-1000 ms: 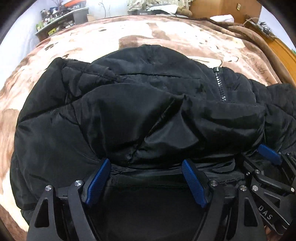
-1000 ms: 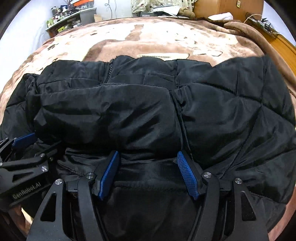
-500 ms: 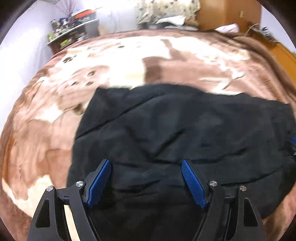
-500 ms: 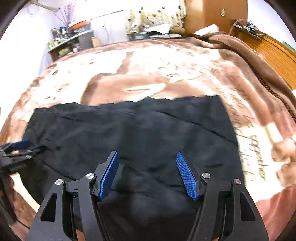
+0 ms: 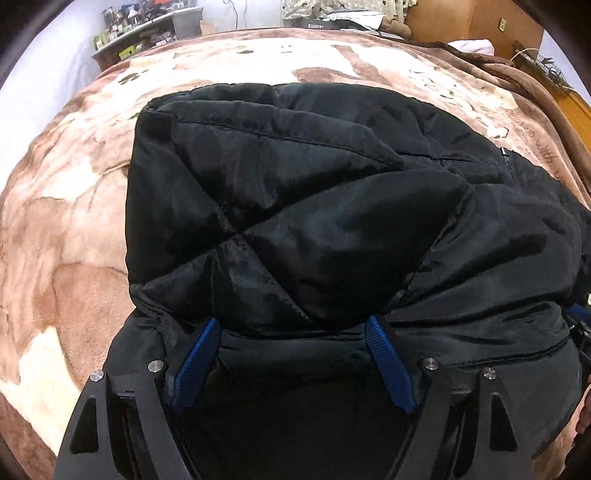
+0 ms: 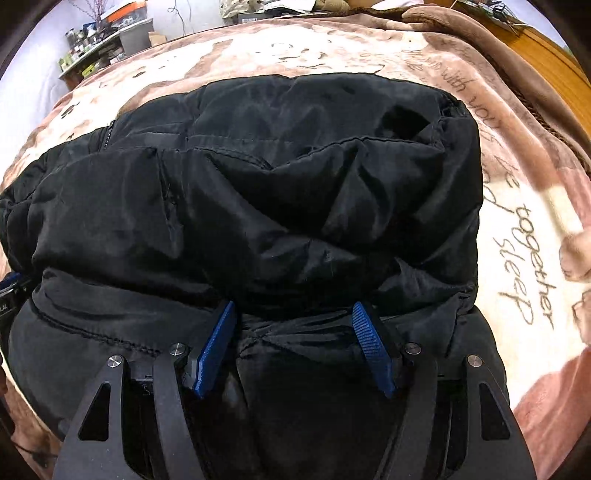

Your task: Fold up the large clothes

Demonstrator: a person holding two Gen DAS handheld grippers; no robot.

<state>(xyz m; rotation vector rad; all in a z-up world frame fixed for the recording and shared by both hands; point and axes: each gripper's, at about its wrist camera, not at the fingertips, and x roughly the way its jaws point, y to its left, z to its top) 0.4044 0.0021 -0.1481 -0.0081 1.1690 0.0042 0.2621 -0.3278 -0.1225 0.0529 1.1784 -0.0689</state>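
We saw the left tool [image 5: 291, 334] with its blue ribbed pads spread wide, a thick fold of the black quilted jacket [image 5: 314, 221] bulging between them and its tips buried under the padded roll; whether the pads pressed the cloth or merely straddled it we could not tell. The right tool [image 6: 295, 319] stood somewhat narrower, its blue pads [image 6: 369, 347] likewise set on either side of a bunched ridge of the same jacket, and here too the grip itself stayed unclear. The jacket lay folded into a puffy bundle on the bed, on a plush brown-and-cream blanket [image 5: 74, 229] printed with cursive writing [image 6: 524, 266]. Its shell was a smooth, slightly shiny fabric, stitched in diamond quilting on the left side and creased into soft wrinkles on the right, with a zipper [image 5: 506, 157] showing near the far edge. A cluttered shelf [image 5: 147, 33] stood beyond the bed.
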